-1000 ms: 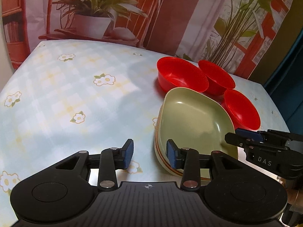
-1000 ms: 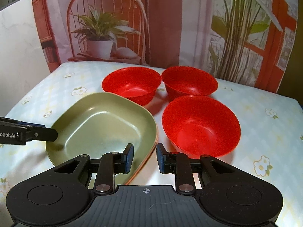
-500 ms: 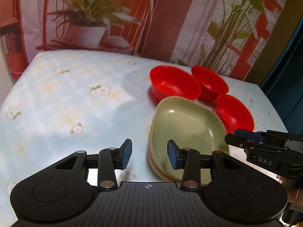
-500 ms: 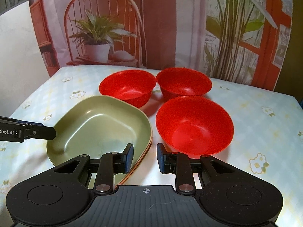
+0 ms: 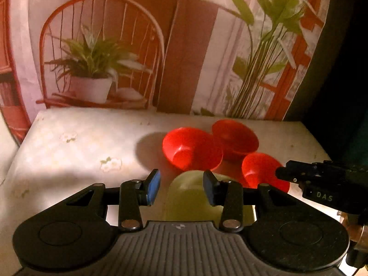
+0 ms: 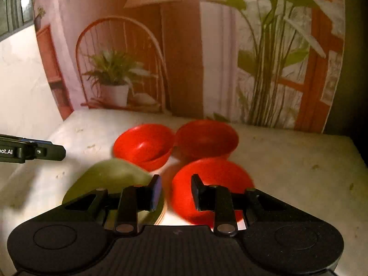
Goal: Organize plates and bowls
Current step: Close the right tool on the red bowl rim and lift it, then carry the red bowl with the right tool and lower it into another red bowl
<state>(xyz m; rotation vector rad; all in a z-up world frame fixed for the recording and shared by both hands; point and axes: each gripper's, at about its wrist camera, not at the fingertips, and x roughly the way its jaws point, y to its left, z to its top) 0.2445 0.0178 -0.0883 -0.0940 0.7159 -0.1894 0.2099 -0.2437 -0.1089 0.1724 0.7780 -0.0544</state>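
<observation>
Three red bowls sit together on the table: left bowl point(image 5: 192, 148) point(image 6: 143, 145), far bowl point(image 5: 234, 138) point(image 6: 207, 138), near right bowl point(image 5: 264, 170) point(image 6: 211, 184). A stack of green plates point(image 5: 191, 195) point(image 6: 110, 177) lies in front of them, partly hidden by my grippers. My left gripper point(image 5: 181, 187) is open and empty above the stack's near edge. My right gripper point(image 6: 176, 192) is open and empty, between the stack and the near right bowl. Each gripper's tip shows in the other's view: the right one point(image 5: 299, 174), the left one point(image 6: 46, 151).
The table point(image 5: 80, 151) has a pale flowered cloth and bare room on its left. A printed backdrop point(image 5: 184, 46) with a chair and plants hangs behind the far edge. The light is dim and orange.
Both grippers have drawn back and tilted up, so the dishes sit lower and farther in view. The scene has turned darker and orange. The dishes have not moved.
</observation>
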